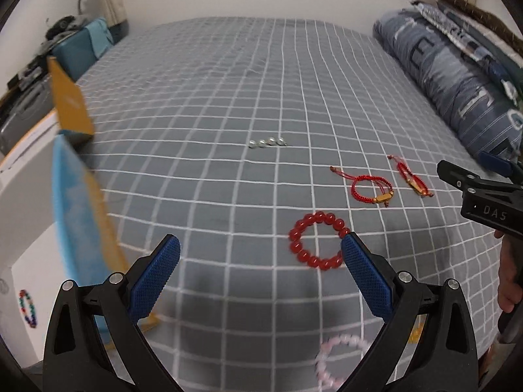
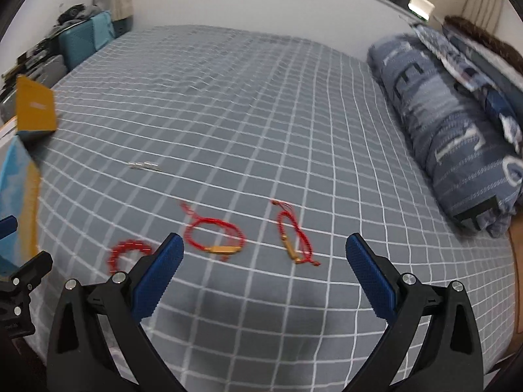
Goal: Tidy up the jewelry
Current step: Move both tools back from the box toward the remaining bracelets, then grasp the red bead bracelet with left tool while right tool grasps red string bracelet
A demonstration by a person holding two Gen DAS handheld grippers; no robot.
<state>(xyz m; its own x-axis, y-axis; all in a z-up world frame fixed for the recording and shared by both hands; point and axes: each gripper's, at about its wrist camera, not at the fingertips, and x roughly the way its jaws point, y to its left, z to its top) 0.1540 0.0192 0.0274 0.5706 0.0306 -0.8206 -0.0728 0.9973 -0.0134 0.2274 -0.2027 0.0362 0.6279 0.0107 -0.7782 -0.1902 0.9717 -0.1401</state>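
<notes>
A red bead bracelet [image 1: 316,245] lies on the grey checked bedsheet [image 1: 212,104], just left of my left gripper's right fingertip. Two red cord bracelets with gold charms [image 1: 372,191] [image 1: 412,179] lie beyond it. Several small silver pearl pieces [image 1: 268,142] lie further back. A pale pink bead bracelet [image 1: 340,359] lies near the front. My left gripper [image 1: 261,251] is open and empty. My right gripper [image 2: 264,251] is open and empty, above the sheet in front of the two cord bracelets [image 2: 214,236] [image 2: 294,238]. The red bead bracelet [image 2: 126,254] shows at its left.
An open box with a yellow lid [image 1: 68,101] and blue lining [image 1: 76,225] stands at the left edge of the bed. A multicoloured bead bracelet [image 1: 27,307] lies on a white surface at far left. A folded blue quilt [image 1: 457,75] lies along the right side.
</notes>
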